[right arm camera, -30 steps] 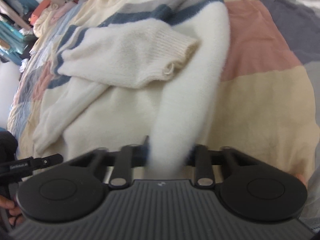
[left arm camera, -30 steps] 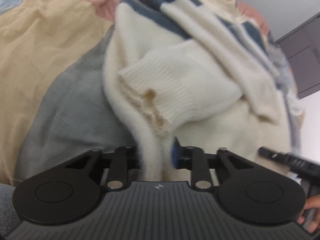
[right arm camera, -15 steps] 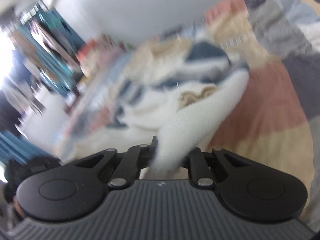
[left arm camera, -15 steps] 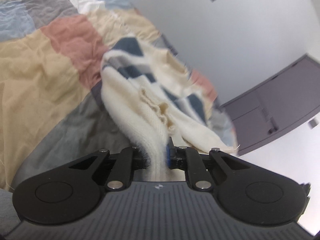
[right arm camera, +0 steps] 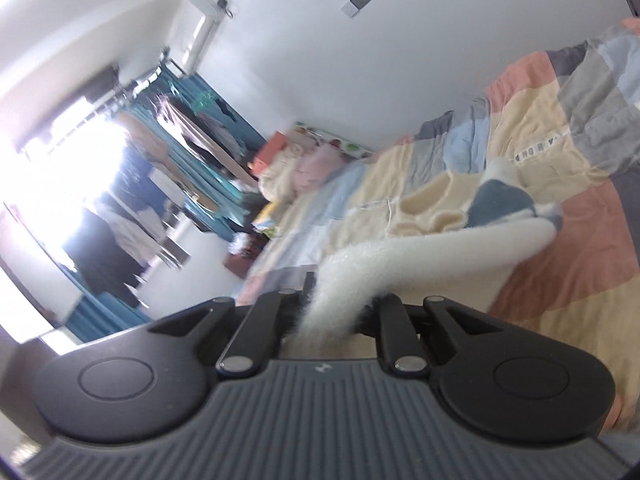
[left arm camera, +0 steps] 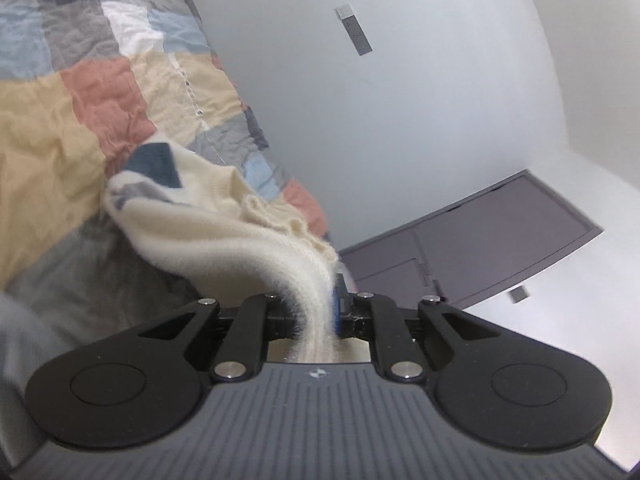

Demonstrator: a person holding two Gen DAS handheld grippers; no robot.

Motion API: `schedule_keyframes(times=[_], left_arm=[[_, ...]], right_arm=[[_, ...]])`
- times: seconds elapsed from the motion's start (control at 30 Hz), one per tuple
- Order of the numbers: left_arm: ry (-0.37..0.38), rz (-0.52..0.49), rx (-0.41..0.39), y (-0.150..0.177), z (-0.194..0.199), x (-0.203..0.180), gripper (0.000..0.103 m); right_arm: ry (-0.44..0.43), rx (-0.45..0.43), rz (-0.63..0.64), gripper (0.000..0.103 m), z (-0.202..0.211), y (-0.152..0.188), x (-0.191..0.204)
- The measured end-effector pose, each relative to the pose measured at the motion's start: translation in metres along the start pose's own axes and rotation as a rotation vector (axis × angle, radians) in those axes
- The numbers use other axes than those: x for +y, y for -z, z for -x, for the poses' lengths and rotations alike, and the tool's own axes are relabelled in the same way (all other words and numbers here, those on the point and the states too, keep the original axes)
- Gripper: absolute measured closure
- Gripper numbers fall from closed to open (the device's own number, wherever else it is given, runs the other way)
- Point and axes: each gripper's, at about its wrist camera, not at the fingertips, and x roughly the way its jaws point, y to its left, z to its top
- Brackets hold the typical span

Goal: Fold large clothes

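In the left wrist view, our left gripper (left arm camera: 320, 316) was clamped on the fuzzy bottom edge of the cream knitted sweater with dark-blue and grey stripes (left arm camera: 208, 232). The knit rose from the patchwork quilt in peach, terracotta, grey and pale blue (left arm camera: 60, 128) in one soft, sagging band, and its striped shoulder part rested on the quilt. We judged it light and limp, stretchy rather than slippery, so a pinch through the doubled hem should hold better than a single layer.

In the right wrist view, our right gripper (right arm camera: 332, 312) was likewise closed on the sweater's (right arm camera: 432, 252) fluffy edge, which ran up off the quilt (right arm camera: 560, 272) in a thick white roll. We judged that both holds, taken at the hem corners, would keep the edge taut and level for a fold toward the collar.
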Motion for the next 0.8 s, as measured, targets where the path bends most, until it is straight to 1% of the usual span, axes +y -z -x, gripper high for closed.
schedule_keyframes(times=[0.1,0.17,0.2,0.27,0.33,0.4,0.53,0.63,0.73,0.8], left_arm=[[0.011,0.005,-0.020,0.016,0.022,-0.005,0.089],[0.017,0.010,-0.040,0.027,0.033,-0.004,0.089],[0.024,0.029,-0.054,0.030,0.037,0.000,0.089],[0.029,0.068,-0.085,0.032,0.040,0.010,0.089],[0.010,0.051,-0.104,0.027,0.032,0.013,0.089],[0.021,0.054,-0.105,0.018,0.015,0.016,0.089],[0.039,0.062,-0.134,-0.015,-0.033,0.021,0.089],[0.069,0.119,-0.142,-0.046,-0.080,0.034,0.089],[0.032,0.102,-0.167,-0.073,-0.123,0.040,0.089],[-0.014,0.082,-0.187,-0.088,-0.150,0.046,0.089]], right_arm=[[-0.015,-0.009,-0.019,0.090,0.012,0.010,0.004],[-0.025,-0.009,-0.057,0.090,0.017,0.019,0.000],[-0.027,-0.006,-0.082,0.090,0.018,0.023,-0.005],[-0.001,-0.003,-0.121,0.090,0.018,0.027,-0.014],[0.014,-0.010,-0.167,0.089,0.012,0.025,-0.027],[0.026,-0.032,-0.224,0.089,-0.002,0.019,-0.040],[0.041,-0.109,-0.282,0.089,-0.040,-0.004,-0.060],[0.088,-0.165,-0.295,0.089,-0.076,-0.026,-0.076],[0.156,-0.216,-0.288,0.089,-0.117,-0.044,-0.095],[0.181,-0.232,-0.311,0.089,-0.142,-0.052,-0.111]])
